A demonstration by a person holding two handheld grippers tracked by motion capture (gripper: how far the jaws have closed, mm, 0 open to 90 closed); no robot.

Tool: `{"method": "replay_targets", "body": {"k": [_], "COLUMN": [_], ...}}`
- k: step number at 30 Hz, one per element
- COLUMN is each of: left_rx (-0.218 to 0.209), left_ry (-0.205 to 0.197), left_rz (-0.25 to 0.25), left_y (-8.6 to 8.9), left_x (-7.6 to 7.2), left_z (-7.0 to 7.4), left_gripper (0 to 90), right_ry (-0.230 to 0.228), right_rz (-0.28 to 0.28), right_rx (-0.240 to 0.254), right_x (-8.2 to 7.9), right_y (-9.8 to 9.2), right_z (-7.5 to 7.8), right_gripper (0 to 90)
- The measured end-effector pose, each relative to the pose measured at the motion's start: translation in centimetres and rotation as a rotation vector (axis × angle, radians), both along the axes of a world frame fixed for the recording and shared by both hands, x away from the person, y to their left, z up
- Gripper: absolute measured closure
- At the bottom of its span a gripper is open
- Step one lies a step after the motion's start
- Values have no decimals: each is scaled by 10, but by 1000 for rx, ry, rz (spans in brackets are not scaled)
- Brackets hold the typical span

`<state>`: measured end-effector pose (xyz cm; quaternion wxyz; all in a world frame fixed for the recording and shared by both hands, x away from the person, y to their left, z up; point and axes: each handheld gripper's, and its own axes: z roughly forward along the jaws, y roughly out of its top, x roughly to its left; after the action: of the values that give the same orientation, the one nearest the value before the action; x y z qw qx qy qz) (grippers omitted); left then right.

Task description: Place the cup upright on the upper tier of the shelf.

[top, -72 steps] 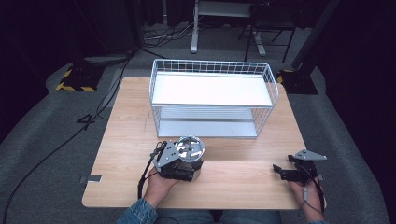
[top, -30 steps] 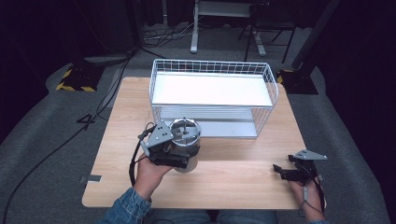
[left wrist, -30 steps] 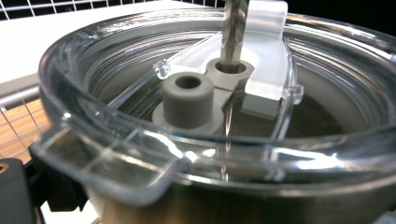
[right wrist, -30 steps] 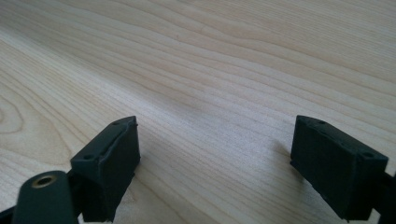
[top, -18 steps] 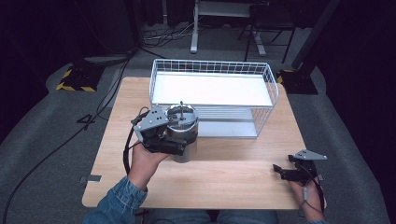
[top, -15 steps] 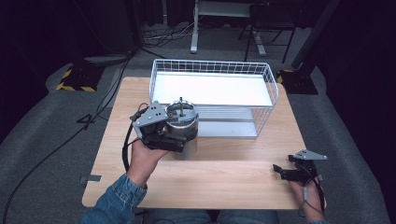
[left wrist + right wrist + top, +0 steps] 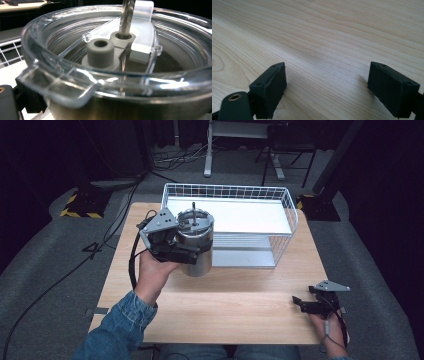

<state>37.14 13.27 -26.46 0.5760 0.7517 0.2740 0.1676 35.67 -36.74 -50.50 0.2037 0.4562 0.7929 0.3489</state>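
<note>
Jaws of left gripper (image 7: 187, 251) clamp the steel tumbler (image 7: 198, 245), held beside the wire basket (image 7: 280, 205); right gripper (image 7: 327, 85) jaws are spread over the table (image 7: 240, 305).

Counter (image 7: 240, 305): pale wood, visible grain, matt and smooth. Tumbler (image 7: 197, 247): brushed metal body, soft sheen. Tumbler lid (image 7: 75, 75): clear glossy plastic, ridged; on it a matt grey rubber-like plug (image 7: 100, 52) and a frosted plastic tab (image 7: 142, 27). Straw (image 7: 127, 17) through the lid: shiny metal. Basket (image 7: 280, 220) behind the tumbler: white coated wire, with a smooth white shelf. Right hand-held gripper (image 7: 327, 90): jaws of matt black plastic. Sleeve (image 7: 120, 325): blue denim cloth.
</note>
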Motion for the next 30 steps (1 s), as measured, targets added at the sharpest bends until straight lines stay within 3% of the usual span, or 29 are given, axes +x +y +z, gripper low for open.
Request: {"method": "replay_targets", "body": {"k": [15, 30], "left_rx": [-65, -65], "left_ry": [-12, -52], "left_rz": [39, 142], "left_y": [-6, -23], "left_x": [33, 77], "left_z": [33, 50], "left_gripper": [38, 38], "right_ry": [0, 0], "right_rz": [0, 0], "right_rx": [0, 0], "right_x": [0, 0], "right_y": [0, 0], "right_z": [0, 0], "right_gripper": [157, 157]}}
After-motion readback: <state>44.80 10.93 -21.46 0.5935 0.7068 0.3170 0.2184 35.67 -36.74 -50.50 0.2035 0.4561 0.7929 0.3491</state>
